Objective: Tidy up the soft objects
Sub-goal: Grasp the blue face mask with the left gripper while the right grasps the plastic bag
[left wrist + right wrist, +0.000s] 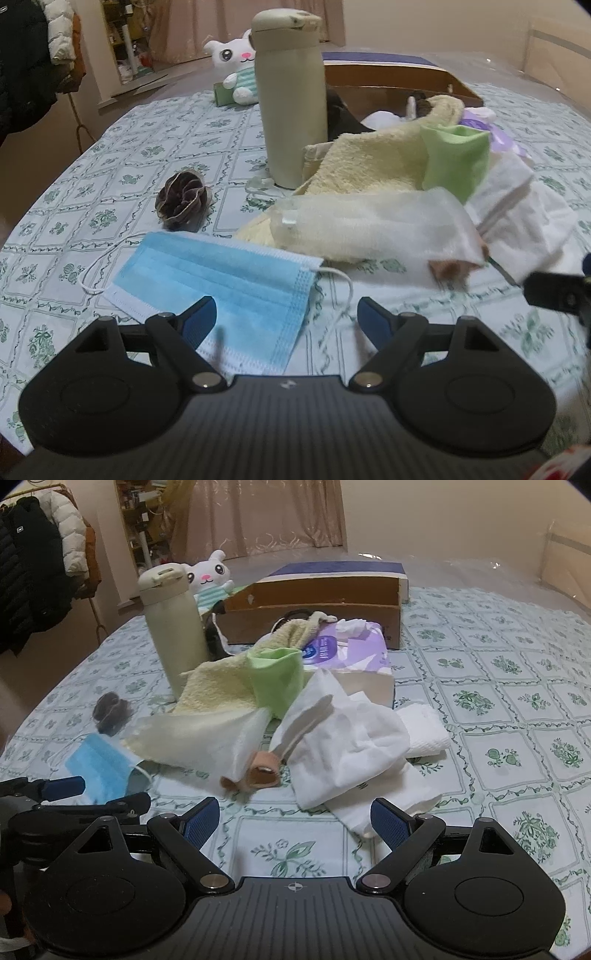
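Observation:
A blue face mask (221,280) lies on the table right in front of my left gripper (286,317), which is open and empty just above it. The mask also shows in the right wrist view (101,771). A pile of soft things sits mid-table: a yellow towel (218,690), a green cloth (277,679), a sheer white pouch (207,738), white cloths (347,746) and a purple tissue pack (351,642). My right gripper (295,819) is open and empty, just short of the white cloths. A dark scrunchie (183,201) lies left of the pile.
A tall beige flask (291,99) stands upright behind the pile. A brown open box (317,605) sits at the back with dark items by it. A white plush rabbit (210,578) sits at the far edge. The patterned tablecloth (498,701) stretches right.

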Motion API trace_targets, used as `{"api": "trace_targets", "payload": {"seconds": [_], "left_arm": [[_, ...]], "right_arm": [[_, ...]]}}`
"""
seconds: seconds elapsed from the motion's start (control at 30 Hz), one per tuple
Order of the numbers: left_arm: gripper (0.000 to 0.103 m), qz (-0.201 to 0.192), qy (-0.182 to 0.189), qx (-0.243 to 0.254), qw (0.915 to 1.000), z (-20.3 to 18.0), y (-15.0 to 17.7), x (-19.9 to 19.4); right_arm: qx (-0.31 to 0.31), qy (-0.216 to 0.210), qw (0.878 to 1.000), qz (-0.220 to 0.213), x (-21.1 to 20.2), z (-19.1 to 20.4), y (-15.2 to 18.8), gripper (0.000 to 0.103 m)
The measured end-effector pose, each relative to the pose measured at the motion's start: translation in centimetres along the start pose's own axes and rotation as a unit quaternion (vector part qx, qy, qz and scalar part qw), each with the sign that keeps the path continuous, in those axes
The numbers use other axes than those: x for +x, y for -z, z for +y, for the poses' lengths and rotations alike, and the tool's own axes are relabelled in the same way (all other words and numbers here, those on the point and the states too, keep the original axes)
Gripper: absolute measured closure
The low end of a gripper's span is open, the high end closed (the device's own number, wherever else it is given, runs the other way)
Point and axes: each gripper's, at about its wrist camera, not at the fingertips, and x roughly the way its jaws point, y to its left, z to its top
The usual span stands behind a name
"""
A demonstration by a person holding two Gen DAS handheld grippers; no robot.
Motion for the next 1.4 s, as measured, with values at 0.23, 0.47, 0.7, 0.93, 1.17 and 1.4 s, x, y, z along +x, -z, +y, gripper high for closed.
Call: {"api": "trace_targets", "payload": {"seconds": [0.23,0.47,0.7,0.93,1.17,1.4], "left_arm": [[0.039,-0.004,-0.017,-0.016,0.9997,0.4,-0.5,1.4],[0.095,0.000,-0.008,-0.031,0.9995,2.8,1.1,0.2],[0.100,0.016,-0.031,0.000,0.9994,7.0,3.9,-3.0],[0.060,0.072,-0.020,-0.014,0.9971,10.8,5.5,-5.2],[0.024,0.026,-0.007,-0.021,0.9994,9.7,2.6,-6.0],[0.024,0.057,-0.063,-0.027,0.9960,9.7,0.9,0.8]], "right_arm": [[-0.001,-0.002,1.000,0.008,1.1,-0.3,0.1,0.014],[-0.002,-0.007,1.000,0.013,1.3,0.0,0.5,0.014],[-0.012,-0.019,1.000,0.018,1.0,0.8,1.0,0.014],[-0.023,-0.038,0.999,0.024,1.0,1.8,1.1,0.014],[-0.054,-0.045,0.997,0.011,1.0,3.2,0.3,0.014],[-0.070,-0.051,0.996,0.010,2.0,3.8,-0.5,0.014]]}}
